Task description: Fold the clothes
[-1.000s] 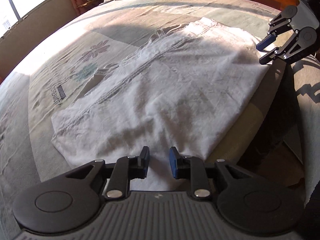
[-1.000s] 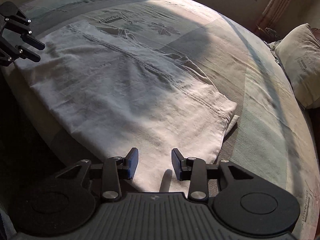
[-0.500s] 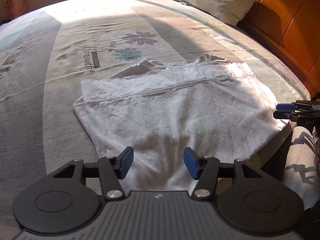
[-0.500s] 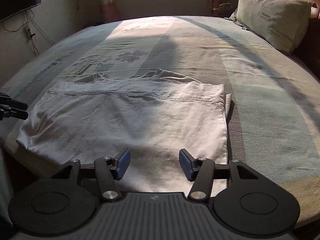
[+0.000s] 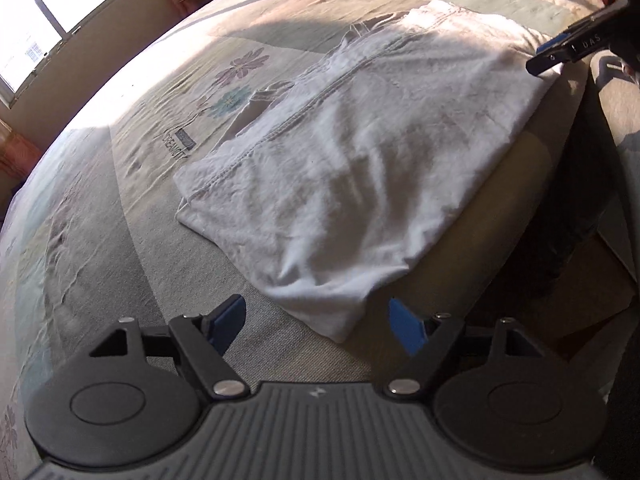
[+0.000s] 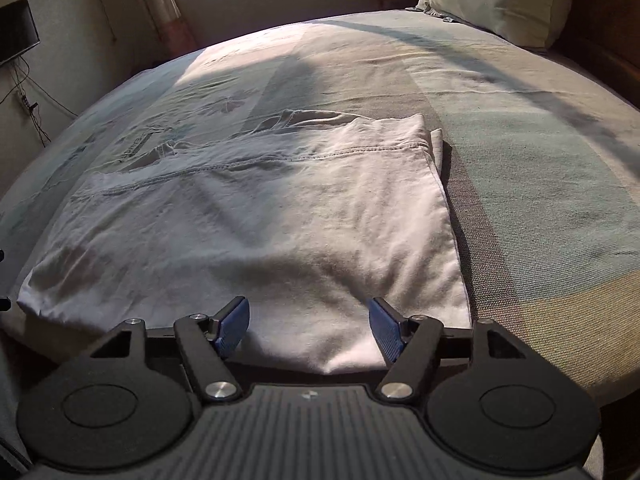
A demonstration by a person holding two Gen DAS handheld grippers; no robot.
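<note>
One folded white garment point(image 5: 352, 168) lies on one bed point(image 5: 120, 240).

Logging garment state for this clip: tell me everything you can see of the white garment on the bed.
The white garment is thin, wrinkled cloth, apparently cotton, folded into a rough rectangle with a stitched hem line across its far part and lower layers peeking out beyond. It lies flat on the patterned bedspread, its near edge at the bed's edge. Both grippers' jaws are opening: the left gripper frames one near corner, the right gripper straddles the near edge; neither pinches it.
</note>
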